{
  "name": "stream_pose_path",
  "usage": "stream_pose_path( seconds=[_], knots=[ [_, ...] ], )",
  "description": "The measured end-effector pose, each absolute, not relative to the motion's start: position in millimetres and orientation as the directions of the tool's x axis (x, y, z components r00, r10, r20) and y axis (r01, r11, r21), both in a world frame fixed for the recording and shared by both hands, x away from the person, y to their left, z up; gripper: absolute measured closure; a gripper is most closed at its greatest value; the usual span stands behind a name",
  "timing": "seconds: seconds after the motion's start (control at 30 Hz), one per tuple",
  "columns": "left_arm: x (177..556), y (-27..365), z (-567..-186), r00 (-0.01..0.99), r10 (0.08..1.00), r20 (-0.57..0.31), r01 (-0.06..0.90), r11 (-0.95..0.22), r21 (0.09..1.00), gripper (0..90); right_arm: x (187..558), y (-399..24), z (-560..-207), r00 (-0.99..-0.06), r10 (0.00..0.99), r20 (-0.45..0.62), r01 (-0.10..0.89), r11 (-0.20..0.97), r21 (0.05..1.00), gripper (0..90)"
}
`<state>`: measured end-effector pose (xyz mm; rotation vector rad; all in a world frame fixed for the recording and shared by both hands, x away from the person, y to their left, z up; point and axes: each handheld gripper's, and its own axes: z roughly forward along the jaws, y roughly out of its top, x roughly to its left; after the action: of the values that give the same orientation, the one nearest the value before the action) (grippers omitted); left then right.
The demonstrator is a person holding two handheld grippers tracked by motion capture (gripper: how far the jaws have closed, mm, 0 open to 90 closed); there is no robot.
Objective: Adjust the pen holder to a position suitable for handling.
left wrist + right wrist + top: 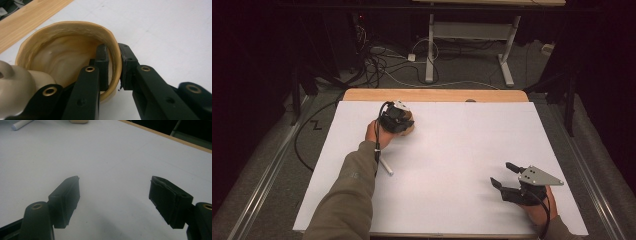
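At the table's far left, tan ridged bowl (67, 47), rim pinched by left gripper (115, 65), right gripper (115, 202) jaws wide.

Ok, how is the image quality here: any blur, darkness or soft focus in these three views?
High view: white table sheet evenly lit, the room around it dark. Left gripper view: tan wooden bowl sharp at the rim, black near jaws soft. Right gripper view: dim, with a soft shadow on the sheet between the open right gripper jaws.
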<state>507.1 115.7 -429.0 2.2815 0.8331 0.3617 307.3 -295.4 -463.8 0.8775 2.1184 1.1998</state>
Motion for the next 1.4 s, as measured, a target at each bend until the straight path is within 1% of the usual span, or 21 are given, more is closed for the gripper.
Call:
stream_pose_path(
  seconds=[0.13,0.17,0.27,0.33,0.37,0.53,0.6,0.7,0.9,0.97,1.17,1.4],
  knots=[
    [491.1,91.8,-427.6,0.772,0.636,0.027,0.454,-0.579,0.677,78.4,306.9,-294.8,-463.5,-0.639,0.757,-0.137,0.271,0.388,0.881,25.5],
    [491.1,91.8,-427.6,0.772,0.636,0.027,0.454,-0.579,0.677,78.5,306.6,-294.5,-463.3,-0.639,0.757,-0.139,0.270,0.390,0.881,25.5],
    [475.6,72.8,-426.5,0.785,0.619,0.005,0.448,-0.574,0.686,78.6,306.3,-293.6,-463.1,-0.639,0.756,-0.140,0.269,0.391,0.880,25.5],
    [471.6,68.2,-426.4,0.786,0.618,0.006,0.447,-0.574,0.686,78.6,306.0,-292.9,-463.2,-0.639,0.757,-0.138,0.272,0.390,0.880,25.6],
    [463.7,59.2,-427.0,0.789,0.614,0.017,0.440,-0.583,0.684,78.7,306.0,-292.6,-463.3,-0.639,0.756,-0.140,0.272,0.393,0.878,25.6],
    [449.9,45.4,-427.5,0.785,0.620,0.007,0.443,-0.568,0.693,78.7,306.2,-291.7,-464.1,-0.642,0.754,-0.142,0.273,0.397,0.876,25.7],
    [445.9,40.7,-427.7,0.783,0.622,0.016,0.442,-0.575,0.689,78.7,306.0,-291.3,-464.0,-0.640,0.755,-0.145,0.274,0.400,0.875,25.7],
    [442.7,37.1,-427.6,0.779,0.627,0.026,0.443,-0.579,0.685,78.7,306.2,-291.0,-463.9,-0.636,0.757,-0.148,0.275,0.401,0.874,25.7],
    [435.7,30.8,-426.6,0.781,0.625,0.017,0.448,-0.579,0.681,78.8,306.1,-290.6,-464.1,-0.635,0.758,-0.148,0.277,0.403,0.872,25.6],
    [431.7,24.5,-426.7,0.785,0.618,0.042,0.434,-0.598,0.674,78.8,306.0,-290.5,-464.3,-0.636,0.758,-0.145,0.282,0.403,0.871,25.7],
    [430.5,20.8,-428.1,0.775,0.630,0.056,0.436,-0.597,0.674,78.4,306.3,-290.6,-464.3,-0.633,0.761,-0.139,0.284,0.396,0.873,25.6],
    [434.1,21.6,-430.6,0.769,0.637,0.049,0.437,-0.580,0.687,77.0,306.5,-290.5,-464.8,-0.637,0.758,-0.141,0.286,0.402,0.870,25.6]
  ],
)
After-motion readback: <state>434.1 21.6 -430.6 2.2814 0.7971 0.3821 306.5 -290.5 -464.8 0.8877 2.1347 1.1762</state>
